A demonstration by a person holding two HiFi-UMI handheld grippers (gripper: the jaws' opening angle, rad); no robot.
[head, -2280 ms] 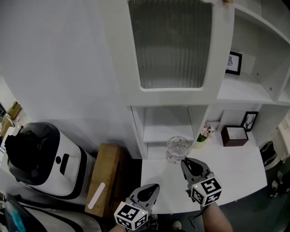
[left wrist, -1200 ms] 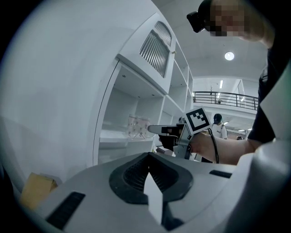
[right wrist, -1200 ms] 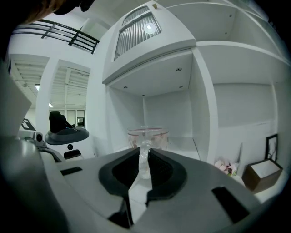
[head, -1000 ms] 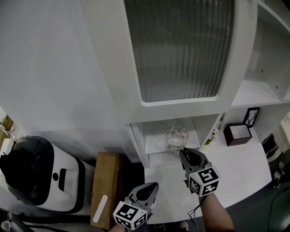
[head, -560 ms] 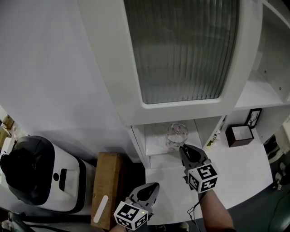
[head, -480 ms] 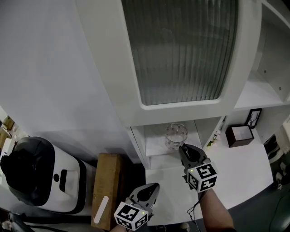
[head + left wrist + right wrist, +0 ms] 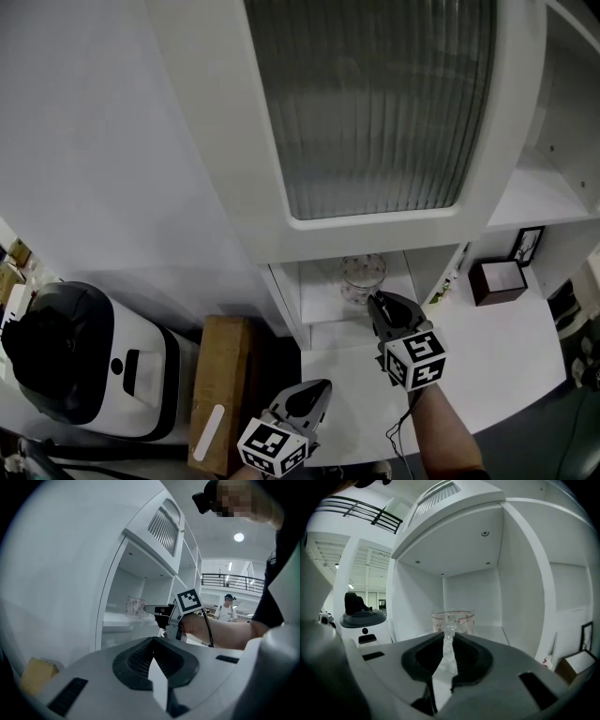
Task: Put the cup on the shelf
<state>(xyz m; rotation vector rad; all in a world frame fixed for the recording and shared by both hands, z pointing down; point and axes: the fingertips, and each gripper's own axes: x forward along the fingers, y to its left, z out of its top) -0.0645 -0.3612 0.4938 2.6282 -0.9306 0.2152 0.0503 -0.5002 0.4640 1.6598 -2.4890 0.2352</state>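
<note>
**A:** What has changed over the last couple of seconds?

**B:** Back then the clear glass cup with a handle and a small printed pattern (image 7: 363, 276) hung over the white countertop (image 7: 487, 333), in front of the cabinet. Now the cup is inside the lower open compartment, over the white shelf (image 7: 323, 302). The right gripper (image 7: 375, 302) has reached in after it. The left gripper (image 7: 317, 388) has stayed low, near the counter's front edge.

**A:** And the claws?

**B:** The right gripper's jaws are clamped on the cup's handle. The left gripper's jaws are closed together with nothing between them.

**A:** Is the cup standing on the shelf?

**B:** I cannot tell. In the right gripper view the gripper's own body (image 7: 446, 657) hides the cup's (image 7: 453, 619) base. That view does show the handle pinched between the jaws and the compartment's white back wall just behind the cup.

**A:** Does the left gripper view add anything?

**B:** It gives a side look. The cup (image 7: 135, 606) is upright at shelf (image 7: 117, 618) level, and the right gripper (image 7: 149, 609) reaches in level from the right. Only the head view takes in the ribbed glass cabinet door (image 7: 375, 103) above. It also shows the white machine with a black top (image 7: 75, 347) and the brown cardboard box (image 7: 220, 375) to the left.
</note>
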